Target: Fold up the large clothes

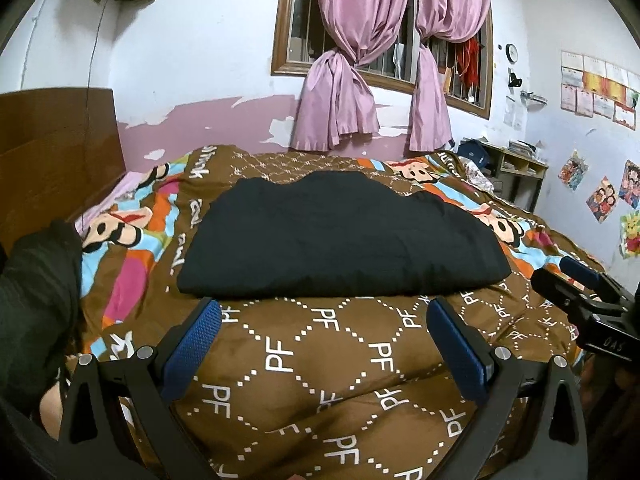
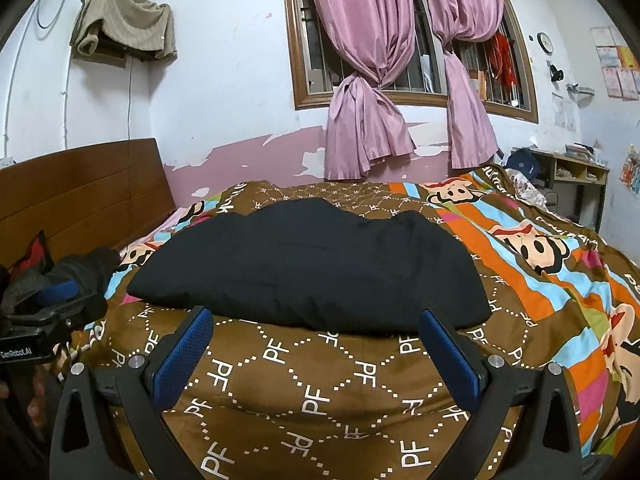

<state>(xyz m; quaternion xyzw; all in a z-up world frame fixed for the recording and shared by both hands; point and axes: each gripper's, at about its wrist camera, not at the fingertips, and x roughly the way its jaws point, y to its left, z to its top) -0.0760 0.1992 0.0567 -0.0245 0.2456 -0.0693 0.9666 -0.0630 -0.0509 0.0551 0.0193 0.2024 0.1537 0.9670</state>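
A black garment (image 1: 340, 236) lies folded into a broad flat shape on the brown patterned bedspread (image 1: 320, 360); it also shows in the right wrist view (image 2: 308, 272). My left gripper (image 1: 322, 308) is open and empty, its blue pads just short of the garment's near edge. My right gripper (image 2: 314, 318) is open and empty too, its fingertips at the garment's near edge. The right gripper shows at the right of the left wrist view (image 1: 580, 280); the left gripper shows at the left of the right wrist view (image 2: 60, 296).
A wooden headboard (image 2: 80, 196) stands at the left. Dark clothes (image 1: 36, 300) lie piled at the bed's left side. Pink curtains (image 1: 344, 92) hang at the window behind the bed. A shelf unit (image 1: 516, 168) stands at the far right.
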